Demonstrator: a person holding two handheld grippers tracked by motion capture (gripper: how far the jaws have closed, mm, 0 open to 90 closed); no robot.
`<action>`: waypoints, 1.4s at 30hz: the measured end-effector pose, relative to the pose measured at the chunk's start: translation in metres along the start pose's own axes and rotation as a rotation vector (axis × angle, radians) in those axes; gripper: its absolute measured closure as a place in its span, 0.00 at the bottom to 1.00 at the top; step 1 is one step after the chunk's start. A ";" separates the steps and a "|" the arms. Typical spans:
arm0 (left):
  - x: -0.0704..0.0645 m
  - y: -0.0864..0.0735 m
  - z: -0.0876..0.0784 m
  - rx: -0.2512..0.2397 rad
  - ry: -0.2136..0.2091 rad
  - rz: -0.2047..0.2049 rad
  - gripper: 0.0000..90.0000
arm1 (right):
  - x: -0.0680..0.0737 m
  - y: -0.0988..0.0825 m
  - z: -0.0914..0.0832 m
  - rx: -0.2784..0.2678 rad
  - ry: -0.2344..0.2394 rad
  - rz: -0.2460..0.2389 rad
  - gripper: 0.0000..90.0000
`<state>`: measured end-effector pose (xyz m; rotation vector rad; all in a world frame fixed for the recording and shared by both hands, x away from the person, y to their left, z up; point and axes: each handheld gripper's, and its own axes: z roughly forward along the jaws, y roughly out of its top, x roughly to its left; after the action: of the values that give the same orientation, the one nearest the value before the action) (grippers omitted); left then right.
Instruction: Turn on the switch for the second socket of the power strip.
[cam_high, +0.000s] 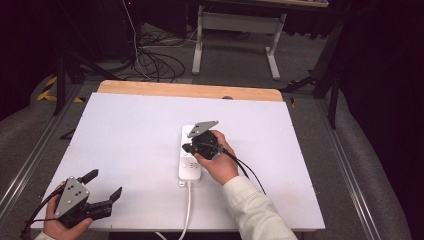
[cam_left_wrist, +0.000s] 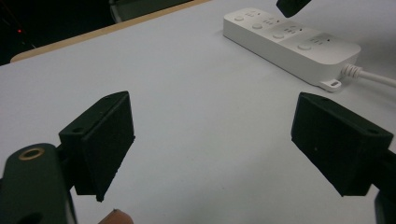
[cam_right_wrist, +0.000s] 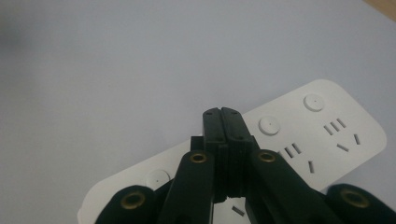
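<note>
Power strip (cam_high: 190, 157) is overhung by the right gripper (cam_right_wrist: 223, 114) — fingers pressed together, nothing gripped; the left gripper (cam_high: 105, 187) is held wide open above the counter (cam_high: 130, 135).

Both grippers are showing matte black bodies. Left gripper (cam_high: 105, 187): grey three-cornered plate (cam_high: 71, 196) on top, dotted with dark screws; blocky black pads (cam_left_wrist: 105, 140). Right gripper (cam_right_wrist: 222, 112): same grey plate, brass-ringed screw holes (cam_right_wrist: 199, 158) on the linkage arms, black cable (cam_high: 247, 172) trailing. Right arm is wearing a pale cream sleeve (cam_high: 255, 210).
</note>
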<state>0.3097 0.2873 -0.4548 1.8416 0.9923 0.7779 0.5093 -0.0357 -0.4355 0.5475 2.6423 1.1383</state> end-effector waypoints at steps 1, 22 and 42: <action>0.000 0.000 0.000 0.001 0.002 0.005 0.15 | 0.000 -0.001 0.003 0.008 0.001 -0.003 1.00; 0.000 0.000 0.001 0.001 -0.005 -0.001 0.15 | 0.000 -0.006 0.016 0.054 -0.018 -0.014 1.00; -0.001 0.000 0.002 0.002 -0.007 -0.002 0.15 | 0.006 -0.011 0.018 0.039 -0.046 0.013 1.00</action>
<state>0.3105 0.2862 -0.4557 1.8438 0.9910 0.7684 0.5076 -0.0282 -0.4562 0.5915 2.6301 1.0665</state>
